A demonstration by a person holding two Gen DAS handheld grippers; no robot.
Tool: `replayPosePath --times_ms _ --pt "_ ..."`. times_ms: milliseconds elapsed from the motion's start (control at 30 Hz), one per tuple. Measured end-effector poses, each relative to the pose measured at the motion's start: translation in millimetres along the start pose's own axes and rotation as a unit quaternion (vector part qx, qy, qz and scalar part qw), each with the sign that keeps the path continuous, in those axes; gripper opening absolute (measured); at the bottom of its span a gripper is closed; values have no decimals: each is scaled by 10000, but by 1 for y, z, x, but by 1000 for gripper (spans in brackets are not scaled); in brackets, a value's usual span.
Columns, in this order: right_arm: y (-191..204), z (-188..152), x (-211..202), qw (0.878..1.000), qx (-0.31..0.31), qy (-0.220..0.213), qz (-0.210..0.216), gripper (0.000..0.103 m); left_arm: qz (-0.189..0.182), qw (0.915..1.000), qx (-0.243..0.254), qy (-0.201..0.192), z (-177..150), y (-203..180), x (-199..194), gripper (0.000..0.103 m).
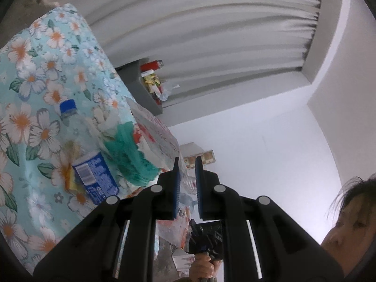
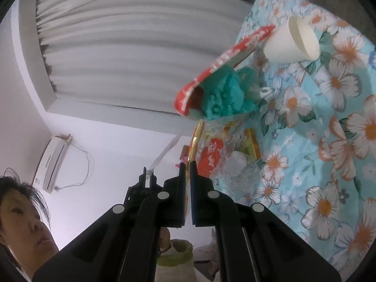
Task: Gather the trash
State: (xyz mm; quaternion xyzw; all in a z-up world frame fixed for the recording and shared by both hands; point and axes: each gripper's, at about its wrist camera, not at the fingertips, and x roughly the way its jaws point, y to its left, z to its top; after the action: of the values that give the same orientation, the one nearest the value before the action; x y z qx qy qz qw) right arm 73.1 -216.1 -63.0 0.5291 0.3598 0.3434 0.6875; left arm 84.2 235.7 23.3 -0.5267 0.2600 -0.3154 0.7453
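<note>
1. Cloth with a flower print (image 1: 35, 82) covers the surface where the trash lies. Both views are rolled, so it rises up the left of the left wrist view and the right of the right wrist view.
2. Stretched between the two tools is a clear bag (image 2: 211, 155). It bulges with a red wrapper and other scraps, so it seems to serve as the collecting sack, held by two edges to keep its mouth spread.
3. A red and white packet (image 2: 225, 58) sticks out at the far end of the bag, with a crumpled teal wad (image 2: 223, 96) just under it. Whether they are fully inside I cannot tell.
4. Loose on the cloth and not yet collected:
   - a white paper cup (image 2: 291, 40) on its side, far right
   - a clear bottle with a blue cap (image 1: 72, 122)
   - a blue can (image 1: 96, 176), near the bottle
5. The right gripper (image 2: 187, 166) has its tongs nearly closed, pinching a gold-edged fold of the bag.
6. The left gripper (image 1: 187, 164) shows only a narrow gap, with thin clear film caught in it. From the right wrist view a strip of that film runs up from its tips, so it looks clamped on the bag's other edge.
</note>
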Motion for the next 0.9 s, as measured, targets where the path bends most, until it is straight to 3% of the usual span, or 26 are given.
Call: replayPosePath --times_ms 200,300,400,467,533,833,900 --pt "16 -4 -26 9964 -417 -298 -676 4 -6 9996 160 235 -15 -7 6 10" --pt "13 -4 -28 9954 -307 -340 -841 7 34 9993 135 351 -22 -2 11 10" --pt "3 -2 -21 9958 -49 -328 -851 11 71 9990 18 452 -27 4 15 10" --pt "-4 -1 -18 9964 61 -285 -796 20 91 9988 -5 484 -28 7 17 10" --pt "-11 0 -12 9961 217 -277 -803 37 103 9987 9 502 -30 7 17 10" --pt "-48 3 10 9917 1169 -261 -468 40 149 9984 29 542 -29 8 17 10" --pt "-57 4 14 9893 1299 -282 -601 40 160 9984 47 542 -28 8 17 10"
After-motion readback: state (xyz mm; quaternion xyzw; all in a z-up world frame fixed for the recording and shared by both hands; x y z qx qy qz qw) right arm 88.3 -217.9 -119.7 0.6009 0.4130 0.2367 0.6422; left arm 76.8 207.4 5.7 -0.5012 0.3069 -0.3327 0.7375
